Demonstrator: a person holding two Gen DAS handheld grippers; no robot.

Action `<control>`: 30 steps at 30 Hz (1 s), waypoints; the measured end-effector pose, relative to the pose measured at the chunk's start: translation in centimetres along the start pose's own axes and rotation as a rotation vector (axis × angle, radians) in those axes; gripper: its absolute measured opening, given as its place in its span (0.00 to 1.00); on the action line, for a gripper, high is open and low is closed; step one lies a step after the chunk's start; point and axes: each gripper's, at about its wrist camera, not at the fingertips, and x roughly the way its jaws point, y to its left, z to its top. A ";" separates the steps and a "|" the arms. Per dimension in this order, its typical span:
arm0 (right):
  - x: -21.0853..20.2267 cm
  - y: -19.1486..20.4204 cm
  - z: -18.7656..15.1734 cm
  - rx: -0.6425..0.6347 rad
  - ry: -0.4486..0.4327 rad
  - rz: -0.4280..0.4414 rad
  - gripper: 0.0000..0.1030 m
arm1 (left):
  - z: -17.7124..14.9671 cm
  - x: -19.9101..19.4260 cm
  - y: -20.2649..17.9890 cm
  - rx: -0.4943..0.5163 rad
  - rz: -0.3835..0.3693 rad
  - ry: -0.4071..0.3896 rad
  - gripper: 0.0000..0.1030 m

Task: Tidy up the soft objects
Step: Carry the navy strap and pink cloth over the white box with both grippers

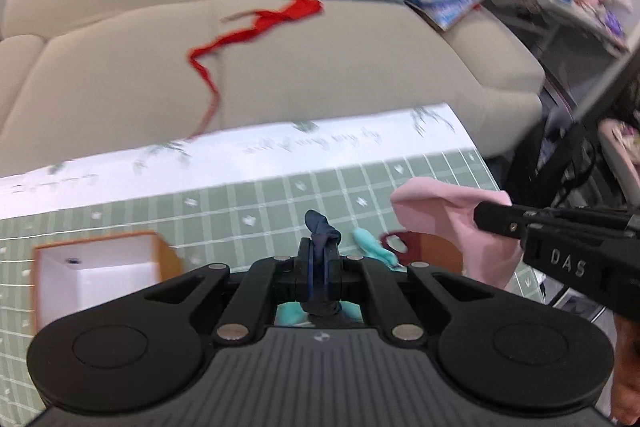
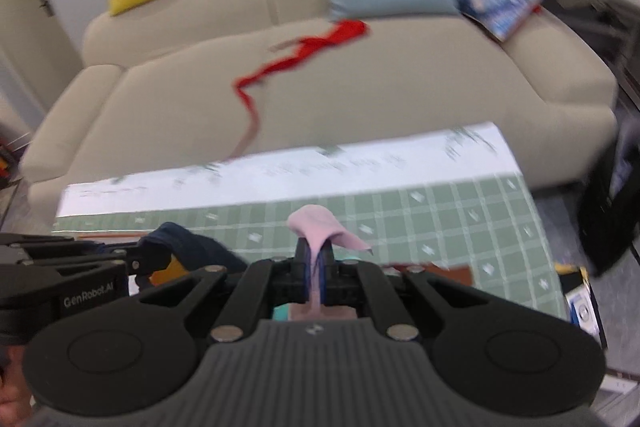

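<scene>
In the left wrist view, the left gripper (image 1: 319, 259) has its jaws clamped on a dark navy cloth (image 1: 322, 227), whose twisted end pokes out past the fingertips. Just left of the jaws sits an open orange box (image 1: 96, 267) with a white inside; just right lies a turquoise item (image 1: 374, 247), and beyond that the right gripper (image 1: 496, 221) carries a pink cloth (image 1: 436, 215). Ahead, past the green checked tablecloth (image 1: 280, 195), a red cloth (image 1: 256, 27) trails across the sofa (image 1: 120, 67).

In the right wrist view, the right gripper (image 2: 316, 263) is pinched shut on the pink cloth (image 2: 316, 223), which flops over the tips. The left gripper (image 2: 148, 255) enters from the left with the navy cloth (image 2: 192, 247).

Risk: both grips catch only thin folds, so either cloth could slip out during a fast swing. With the 2 grippers near each other, the loose ends could tangle.
</scene>
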 end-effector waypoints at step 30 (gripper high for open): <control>16.6 29.9 -12.5 -0.299 0.394 0.188 0.01 | -15.7 1.0 28.2 -0.279 0.187 0.248 0.04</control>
